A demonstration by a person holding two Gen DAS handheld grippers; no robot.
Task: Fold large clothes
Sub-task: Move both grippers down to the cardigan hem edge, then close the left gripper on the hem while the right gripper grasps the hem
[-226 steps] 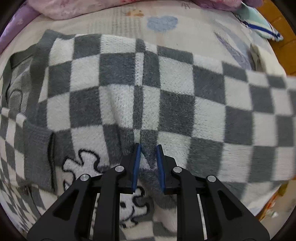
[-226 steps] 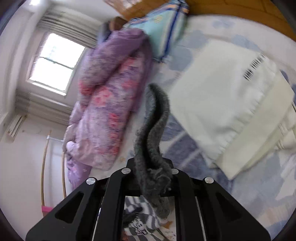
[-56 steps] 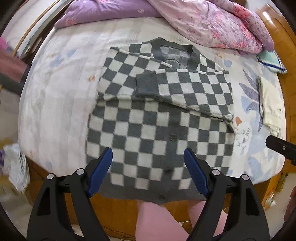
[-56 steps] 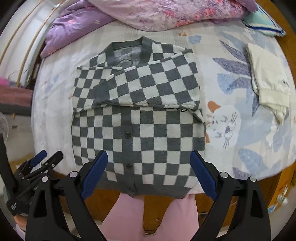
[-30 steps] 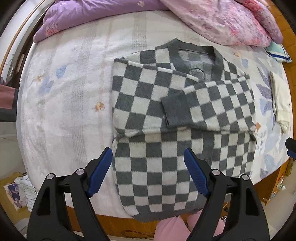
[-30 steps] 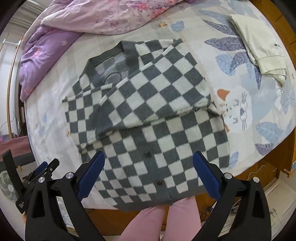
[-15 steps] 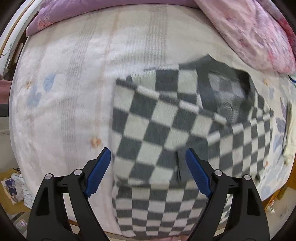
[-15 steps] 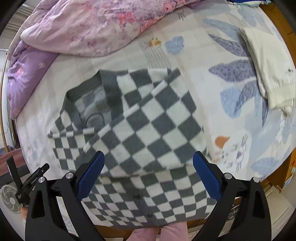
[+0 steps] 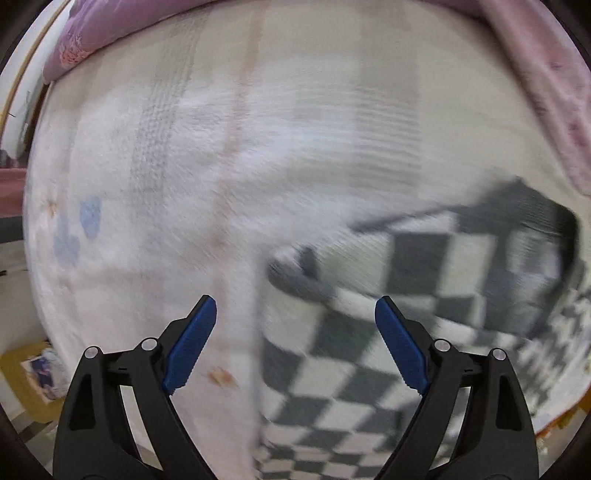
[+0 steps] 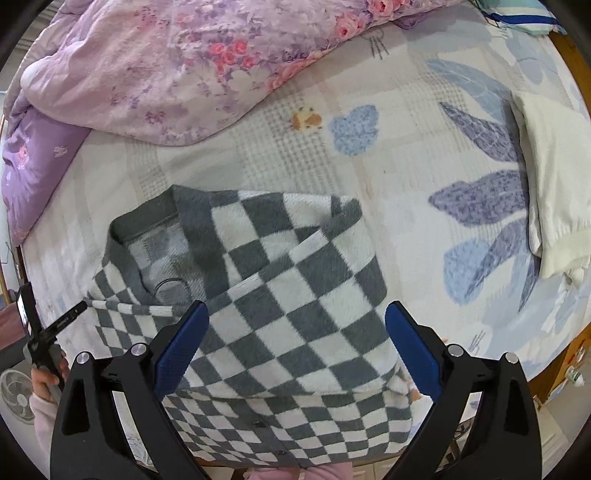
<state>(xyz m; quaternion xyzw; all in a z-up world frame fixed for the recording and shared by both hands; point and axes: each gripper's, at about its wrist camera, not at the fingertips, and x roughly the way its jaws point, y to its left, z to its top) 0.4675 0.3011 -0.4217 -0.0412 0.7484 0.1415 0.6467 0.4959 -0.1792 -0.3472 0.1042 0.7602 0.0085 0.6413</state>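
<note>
A grey-and-white checked cardigan point(image 10: 295, 295) lies flat on the bed, both sleeves folded across its chest and its collar toward the quilt. My right gripper point(image 10: 297, 347) hangs open above the folded sleeve near the right shoulder, with nothing gripped. The left wrist view is motion-blurred. There the cardigan point(image 9: 424, 295) fills the lower right. My left gripper point(image 9: 295, 347) hovers over its left shoulder edge, its jaws opening and holding nothing. The left gripper point(image 10: 48, 332) also shows small at the right view's left edge, held by a hand in a pink sleeve point(image 10: 40, 391).
A purple floral quilt point(image 10: 166, 74) is bunched along the far side of the patterned bed sheet point(image 10: 369, 166). A folded cream garment point(image 10: 554, 184) lies to the right, and a striped pillow point(image 10: 524, 14) sits at the far corner. A fan point(image 10: 14, 395) stands on the floor to the left.
Both grippers have moved forward over the bed and come down closer to the cardigan's shoulders. The left one has shifted toward the cardigan's left edge, and its view has blurred.
</note>
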